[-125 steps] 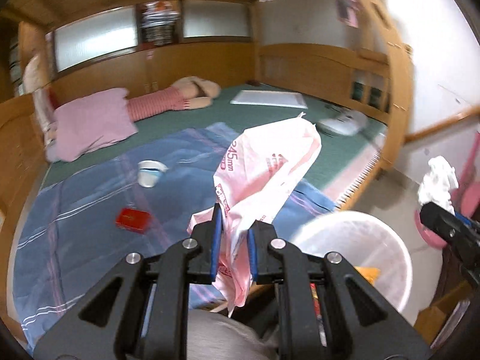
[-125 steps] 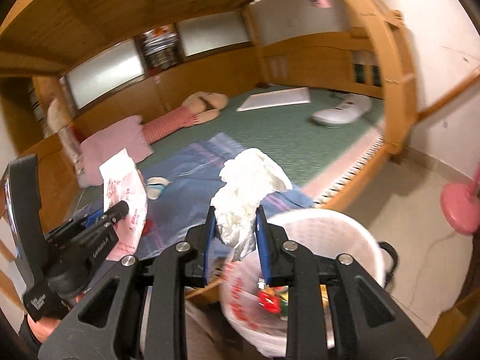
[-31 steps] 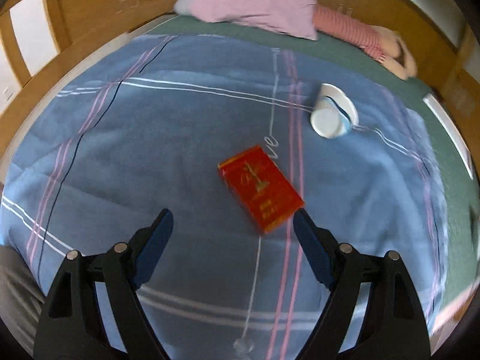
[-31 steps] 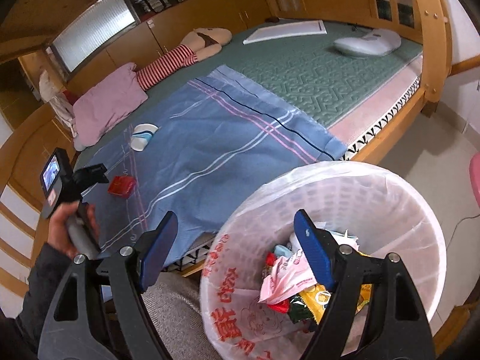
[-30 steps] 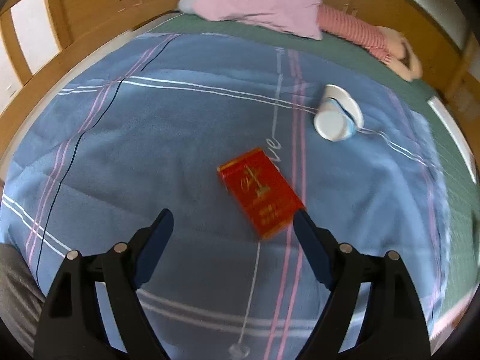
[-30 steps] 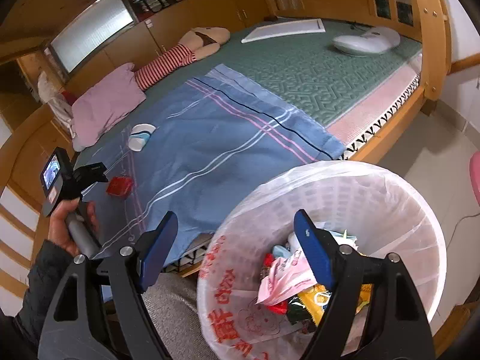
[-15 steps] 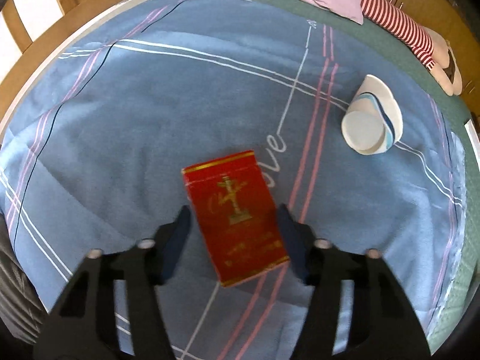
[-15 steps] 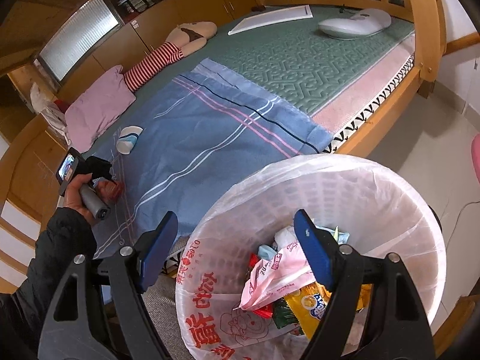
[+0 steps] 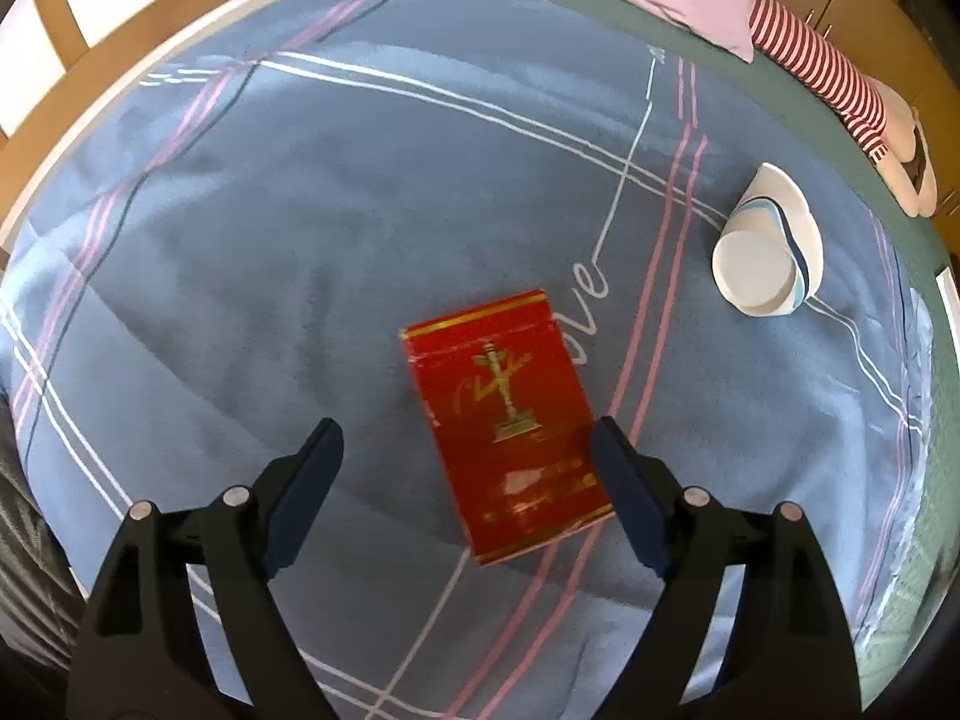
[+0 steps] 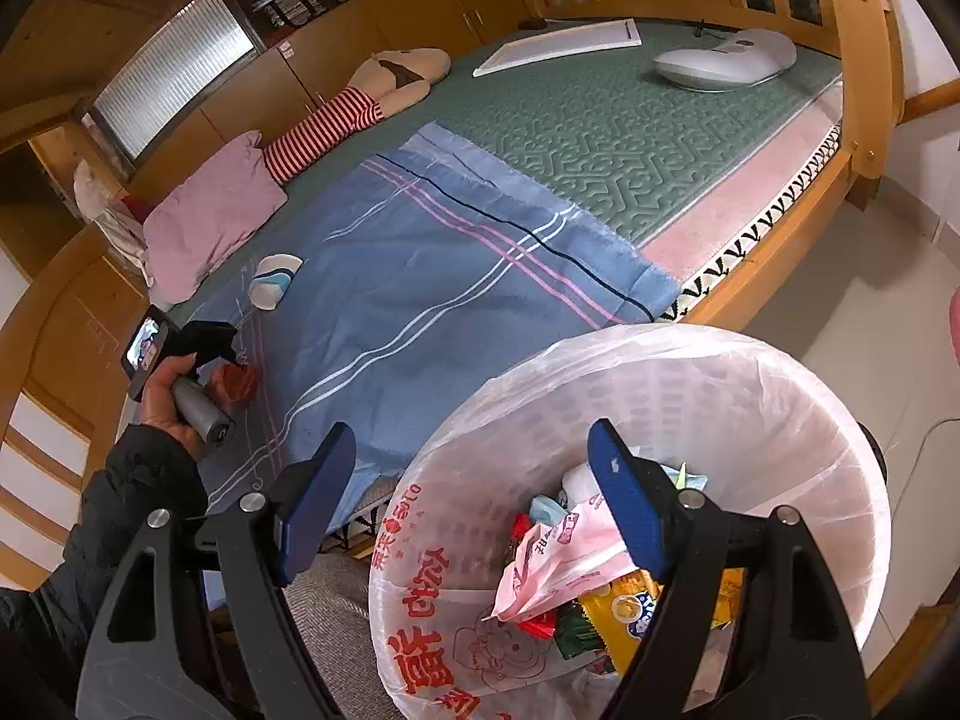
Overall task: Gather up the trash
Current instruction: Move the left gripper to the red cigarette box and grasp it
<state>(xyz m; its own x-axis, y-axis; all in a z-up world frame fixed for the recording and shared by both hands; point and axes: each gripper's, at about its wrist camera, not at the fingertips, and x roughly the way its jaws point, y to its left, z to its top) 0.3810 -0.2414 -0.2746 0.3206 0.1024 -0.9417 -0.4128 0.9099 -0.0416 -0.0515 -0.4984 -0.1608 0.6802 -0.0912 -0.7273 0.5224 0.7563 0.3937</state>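
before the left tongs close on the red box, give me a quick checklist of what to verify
1. Red box between the left tongs: ok, though it sits nearer the right finger.
2. Left tongs wide enough: ok, jaws are opening and neither pad presses on the box.
3. Box lying flat on the blue blanket: ok.
4. Nothing else in the grasp path: ok, the paper cup lies well apart.
5. Trash bin has room: ok, trash only at the bottom.
6. Right tongs free: ok, open and empty above the bin.
7. Pads down at box level: cannot tell.
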